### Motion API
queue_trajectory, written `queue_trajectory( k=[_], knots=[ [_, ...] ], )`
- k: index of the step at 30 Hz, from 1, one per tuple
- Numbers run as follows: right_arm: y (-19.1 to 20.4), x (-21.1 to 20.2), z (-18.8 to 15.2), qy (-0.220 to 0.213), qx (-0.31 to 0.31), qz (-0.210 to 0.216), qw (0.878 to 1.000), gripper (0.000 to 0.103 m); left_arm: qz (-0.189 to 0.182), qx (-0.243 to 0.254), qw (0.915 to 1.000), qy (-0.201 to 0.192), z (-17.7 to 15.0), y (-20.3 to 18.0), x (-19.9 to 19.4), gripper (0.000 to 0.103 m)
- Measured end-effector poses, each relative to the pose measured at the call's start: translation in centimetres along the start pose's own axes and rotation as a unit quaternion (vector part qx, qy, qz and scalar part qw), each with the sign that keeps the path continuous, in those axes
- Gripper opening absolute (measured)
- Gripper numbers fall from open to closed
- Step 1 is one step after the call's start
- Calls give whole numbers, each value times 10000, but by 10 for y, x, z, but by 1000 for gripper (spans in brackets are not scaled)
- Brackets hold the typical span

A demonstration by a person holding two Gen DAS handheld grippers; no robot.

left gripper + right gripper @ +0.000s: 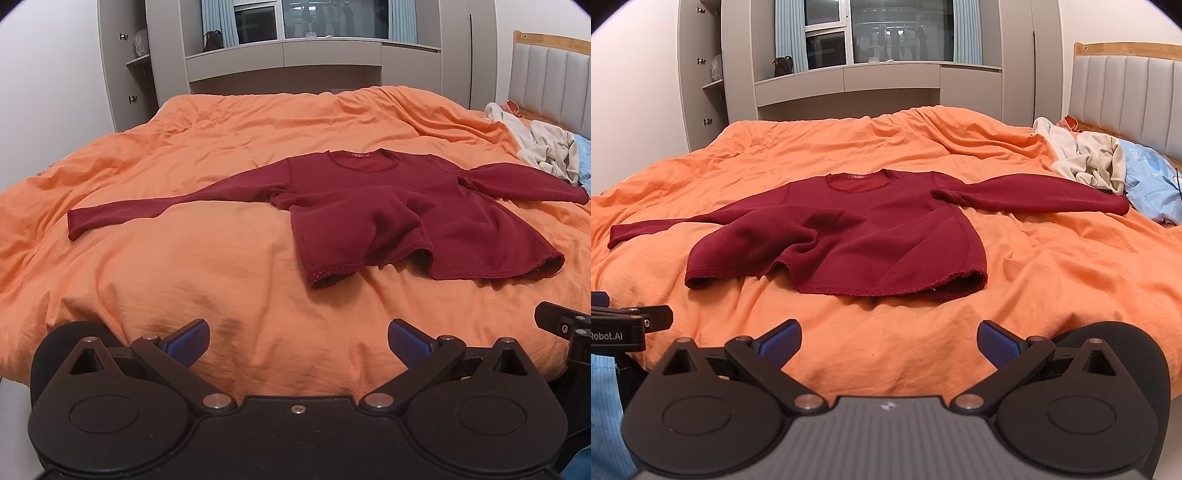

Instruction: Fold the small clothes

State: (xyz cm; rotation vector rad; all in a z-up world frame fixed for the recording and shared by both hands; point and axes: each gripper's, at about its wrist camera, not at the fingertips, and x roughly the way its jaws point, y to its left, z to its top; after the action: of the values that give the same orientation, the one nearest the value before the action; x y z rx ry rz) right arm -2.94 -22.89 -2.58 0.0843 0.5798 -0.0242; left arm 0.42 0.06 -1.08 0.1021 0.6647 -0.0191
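One dark red long-sleeved top [373, 206] of soft, fuzzy knit lies spread flat in the middle of the bed, neckline away from the cameras, with a small label at the collar too small to read. Its two sleeves stretch out to either side, and the hem nearest the cameras is rumpled and lifted in a wavy fold that shows stitched edging. It rests on a creased orange duvet [184, 266] of matte woven cloth that covers the whole bed. The left gripper [298, 341] hovers over the duvet's near edge with its two blue ribbed pads [186, 341] set wide apart and nothing between them; the right gripper [889, 341] does the same beside it, also spread wide and empty. Both are well short of the top. At the far right of the bed sits one crumpled heap of cream clothes [1086, 157], touching a light blue cloth [1148, 177] that is partly cut off by the frame edge. Behind it stands a padded grey headboard [1123, 92] with a wooden rim, and along the far wall grey cabinets [849, 79] run under a dark window.
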Motion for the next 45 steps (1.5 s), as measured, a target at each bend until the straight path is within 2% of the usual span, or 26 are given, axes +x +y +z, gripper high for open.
queue_trajectory(
  k=[16,25,31,37,45],
  knots=[
    [1,4,0,49,13,6,10000,103,-119,0,9998,162,9,-2,7,102],
    [-5,7,24,68,48,-126,9999,103,-153,113,9997,133,32,-10,16,102],
    [-16,17,62,5,-16,-81,10000,103,-291,105,9993,196,67,-19,31,102],
    [-41,45,110,32,23,139,9999,103,-348,153,9992,121,120,-28,55,103],
    [-79,93,162,61,-60,-363,9993,103,-188,289,9993,-159,202,-44,99,103]
  ],
)
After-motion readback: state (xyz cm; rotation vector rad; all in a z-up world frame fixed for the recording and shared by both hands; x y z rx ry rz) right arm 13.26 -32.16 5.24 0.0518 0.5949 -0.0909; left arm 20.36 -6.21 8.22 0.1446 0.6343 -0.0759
